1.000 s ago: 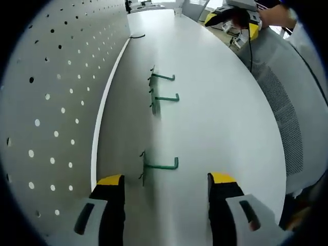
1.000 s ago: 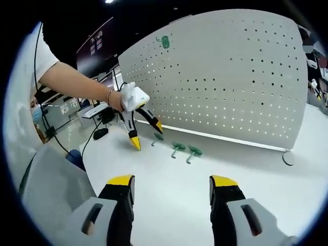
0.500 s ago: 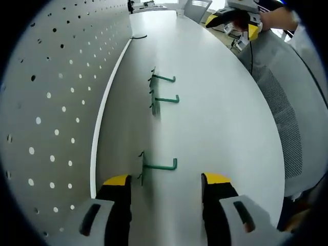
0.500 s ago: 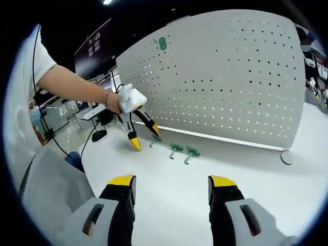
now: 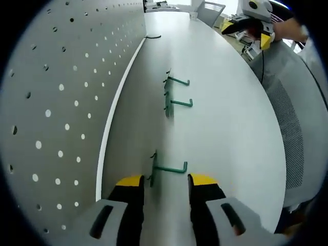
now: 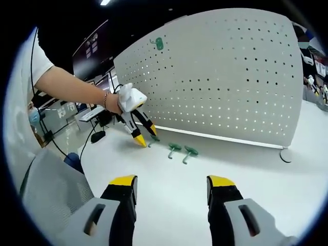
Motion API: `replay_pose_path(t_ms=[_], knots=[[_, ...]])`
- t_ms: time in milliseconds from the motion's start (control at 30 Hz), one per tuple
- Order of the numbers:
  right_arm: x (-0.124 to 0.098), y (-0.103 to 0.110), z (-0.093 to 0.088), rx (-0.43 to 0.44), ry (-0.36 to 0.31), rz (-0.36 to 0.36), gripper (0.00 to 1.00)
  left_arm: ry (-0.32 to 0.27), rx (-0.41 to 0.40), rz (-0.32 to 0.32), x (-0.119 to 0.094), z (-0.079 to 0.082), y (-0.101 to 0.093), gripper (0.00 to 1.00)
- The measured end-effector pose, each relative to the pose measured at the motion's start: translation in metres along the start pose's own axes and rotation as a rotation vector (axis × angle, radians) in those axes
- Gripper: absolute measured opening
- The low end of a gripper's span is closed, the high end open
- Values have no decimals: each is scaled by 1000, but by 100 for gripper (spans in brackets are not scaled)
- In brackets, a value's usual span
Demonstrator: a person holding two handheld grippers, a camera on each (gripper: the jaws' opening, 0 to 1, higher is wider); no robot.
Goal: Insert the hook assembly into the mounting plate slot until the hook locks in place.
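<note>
Green hooks: three of them lying on the white table [image 5: 225, 133]. The nearest hook [image 5: 169, 168] is sitting just ahead of the left gripper [image 5: 165, 180] tips, roughly centred on the gap between the jaws; the middle hook [image 5: 177, 104] and the far hook [image 5: 177, 81] are lying well beyond, straight out along the jaw line.
Left jaws: spread a bit, yellow tips flanking the nearest hook, not touching it as far as I can see.
Pegboard: the grey pegboard [image 5: 61, 102] is standing along the left side of the left jaws.
Right gripper: the right gripper [image 6: 171, 182] is hovering over bare table, jaws spread wide, gripping nothing.
Mounted hook: one green hook on the board [image 6: 159, 43] is hanging high up, way ahead and left of the right jaws.
</note>
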State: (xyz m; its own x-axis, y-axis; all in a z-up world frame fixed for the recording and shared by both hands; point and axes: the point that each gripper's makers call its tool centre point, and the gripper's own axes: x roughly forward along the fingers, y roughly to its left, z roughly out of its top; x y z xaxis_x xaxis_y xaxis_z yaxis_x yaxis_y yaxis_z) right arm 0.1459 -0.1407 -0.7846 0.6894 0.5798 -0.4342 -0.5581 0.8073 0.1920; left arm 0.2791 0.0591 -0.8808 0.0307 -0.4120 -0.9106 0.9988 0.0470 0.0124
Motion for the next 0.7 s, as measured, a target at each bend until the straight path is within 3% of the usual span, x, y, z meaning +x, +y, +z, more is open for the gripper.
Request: replay_pose_path(t_ms=[700], knots=[[-1,0,1,2,-5,-1,52,21,-31,46,2,1,8,10]])
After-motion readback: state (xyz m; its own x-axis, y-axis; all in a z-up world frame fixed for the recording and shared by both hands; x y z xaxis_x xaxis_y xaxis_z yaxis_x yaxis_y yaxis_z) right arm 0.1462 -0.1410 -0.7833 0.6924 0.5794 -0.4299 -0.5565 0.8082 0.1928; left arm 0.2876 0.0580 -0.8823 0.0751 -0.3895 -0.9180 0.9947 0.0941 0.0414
